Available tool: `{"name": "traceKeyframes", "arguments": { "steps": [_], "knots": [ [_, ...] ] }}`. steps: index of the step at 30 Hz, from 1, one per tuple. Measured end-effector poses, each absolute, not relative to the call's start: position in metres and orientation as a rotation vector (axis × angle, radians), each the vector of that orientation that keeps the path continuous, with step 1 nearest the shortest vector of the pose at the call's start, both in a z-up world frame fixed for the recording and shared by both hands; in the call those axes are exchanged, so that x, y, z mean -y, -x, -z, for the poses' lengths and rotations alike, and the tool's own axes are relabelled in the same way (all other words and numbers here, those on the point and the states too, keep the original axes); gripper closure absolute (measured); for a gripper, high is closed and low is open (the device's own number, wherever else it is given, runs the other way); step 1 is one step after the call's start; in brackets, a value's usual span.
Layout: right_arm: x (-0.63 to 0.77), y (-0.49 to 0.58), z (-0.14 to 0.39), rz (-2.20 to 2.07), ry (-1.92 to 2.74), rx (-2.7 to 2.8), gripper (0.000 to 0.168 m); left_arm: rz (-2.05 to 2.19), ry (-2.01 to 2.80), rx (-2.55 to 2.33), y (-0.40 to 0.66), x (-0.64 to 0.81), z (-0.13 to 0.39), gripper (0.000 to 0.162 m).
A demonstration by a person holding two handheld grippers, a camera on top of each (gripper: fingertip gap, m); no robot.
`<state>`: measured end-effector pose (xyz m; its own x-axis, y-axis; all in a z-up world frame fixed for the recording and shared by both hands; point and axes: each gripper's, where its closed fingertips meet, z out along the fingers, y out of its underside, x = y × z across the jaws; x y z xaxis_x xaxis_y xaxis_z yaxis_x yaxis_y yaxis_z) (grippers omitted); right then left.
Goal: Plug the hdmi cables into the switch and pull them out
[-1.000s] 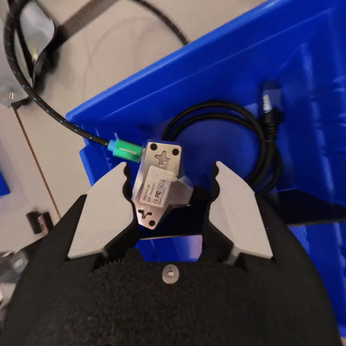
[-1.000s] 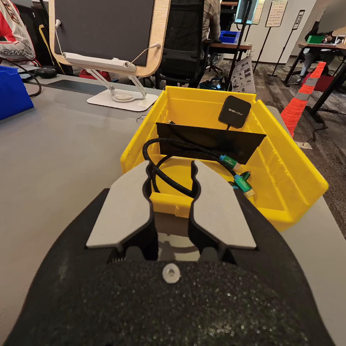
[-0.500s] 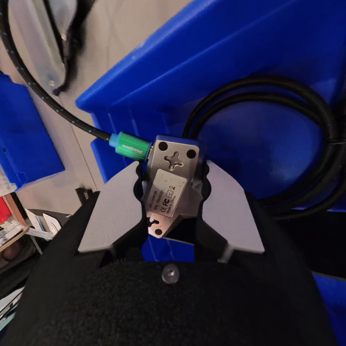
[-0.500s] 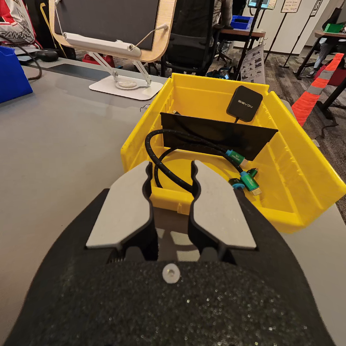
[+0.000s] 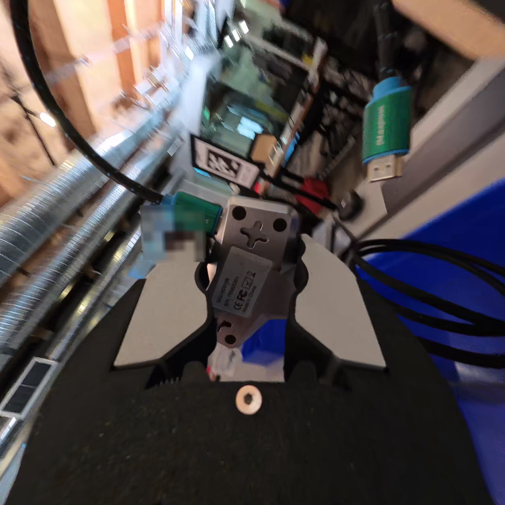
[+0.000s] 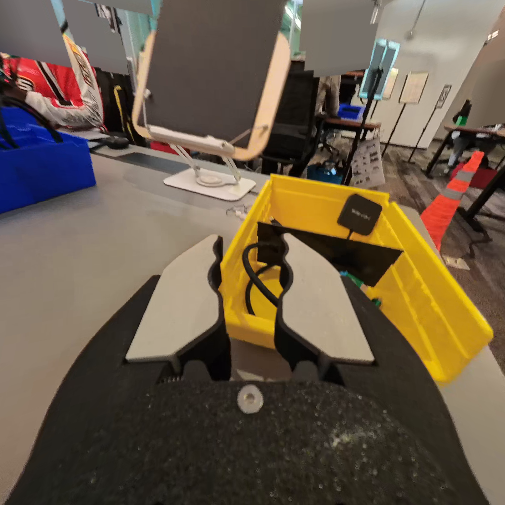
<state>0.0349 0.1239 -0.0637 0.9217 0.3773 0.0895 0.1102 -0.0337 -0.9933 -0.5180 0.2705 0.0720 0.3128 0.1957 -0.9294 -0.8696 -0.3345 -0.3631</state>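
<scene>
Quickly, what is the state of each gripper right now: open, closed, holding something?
Left gripper: jaws shut on the silver switch, one green plug in it.
Right gripper: jaws open, empty, before the yellow bin.

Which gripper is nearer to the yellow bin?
Right. The right gripper hovers open at the yellow bin's near corner; the left gripper grips the switch beside a blue bin.

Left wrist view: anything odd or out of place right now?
Mostly the cabling. The left hand-held gripper is shut on the silver switch, held up off the blue bin with one green HDMI plug in its side. A second green plug dangles loose at upper right, unplugged. No damage visible.
</scene>
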Motion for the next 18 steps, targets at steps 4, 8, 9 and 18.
{"name": "traceKeyframes", "arguments": {
  "steps": [4, 8, 9, 18],
  "knots": [
    [-0.119, 0.002, 0.023, -0.356, 1.479, 0.478, 0.121, -1.23, 1.227, -0.695, 0.456, -0.248, -0.117, 0.101],
    [-0.113, 0.069, -0.022, -0.583, 1.357, 0.674, 0.116, -1.207, 0.921, -0.746, 0.385, -0.221, -0.149, 0.102],
    [-0.114, 0.082, -0.031, -0.604, 1.331, 0.721, 0.116, -1.198, 0.883, -0.748, 0.372, -0.218, -0.158, 0.102],
    [-0.139, 0.118, -0.088, -0.842, 1.236, 0.74, 0.116, -0.905, 0.76, -0.763, 0.302, -0.201, -0.196, 0.102]
  ]
}}
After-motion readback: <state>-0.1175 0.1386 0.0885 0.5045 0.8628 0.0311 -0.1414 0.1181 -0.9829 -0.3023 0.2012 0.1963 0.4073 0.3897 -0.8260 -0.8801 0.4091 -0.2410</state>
